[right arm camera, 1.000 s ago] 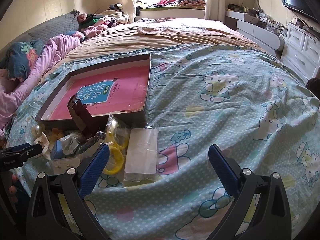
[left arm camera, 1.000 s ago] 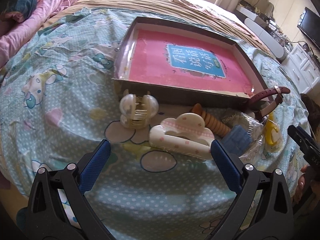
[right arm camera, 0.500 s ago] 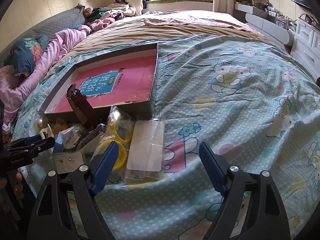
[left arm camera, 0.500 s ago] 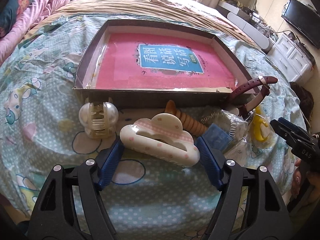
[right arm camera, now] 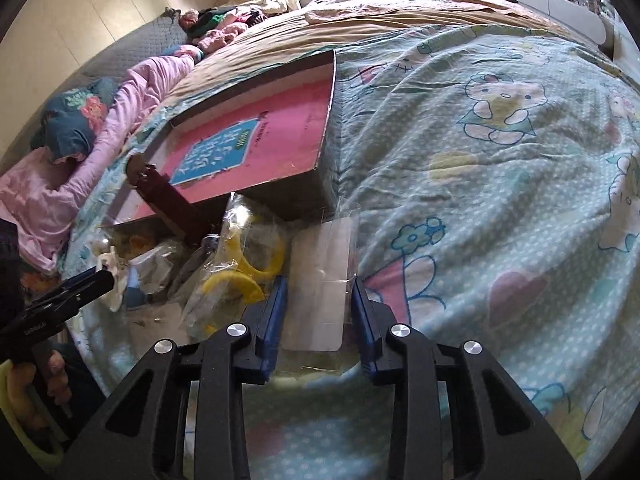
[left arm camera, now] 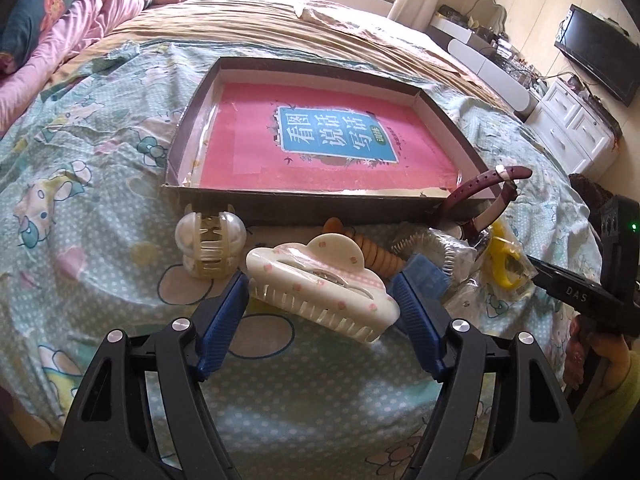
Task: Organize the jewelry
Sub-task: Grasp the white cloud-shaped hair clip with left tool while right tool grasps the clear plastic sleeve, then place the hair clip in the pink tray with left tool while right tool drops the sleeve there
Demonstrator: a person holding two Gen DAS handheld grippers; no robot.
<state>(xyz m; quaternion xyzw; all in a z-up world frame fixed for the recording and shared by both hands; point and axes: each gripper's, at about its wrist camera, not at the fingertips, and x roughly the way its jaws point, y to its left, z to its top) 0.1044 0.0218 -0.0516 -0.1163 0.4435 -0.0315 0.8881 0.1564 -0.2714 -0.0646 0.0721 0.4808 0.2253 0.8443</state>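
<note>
Both pairs of fingers had closed in on something. In the left wrist view, the left gripper (left arm camera: 320, 300) had its blue fingers (left arm camera: 224, 322) clamped on the two ends of the cloud-shaped hair claw (left arm camera: 320, 280), which sat at the centre of the frame with its long axis running from left to lower right, straight across the gap. Its teeth pointed toward the lower edge of the frame, and it looked tilted, perhaps just off the bedspread (left arm camera: 100, 240), though I could not tell for certain.

In the right wrist view, the right gripper (right arm camera: 320, 308) was closing its jaws, with the clear flat packet (right arm camera: 320, 280) between them; the fingers (right arm camera: 274, 312) appeared to touch its long side edges. That packet's long axis ran up the frame, along the fingers.

What the coming move turned on, by my judgement: the open box (left arm camera: 188, 152), lined in pink, lay directly beyond the claw, toward the top of the left view, with its near wall between. In the right view it sat up and to the left of the packet, so the left hand had the straighter path.
</note>
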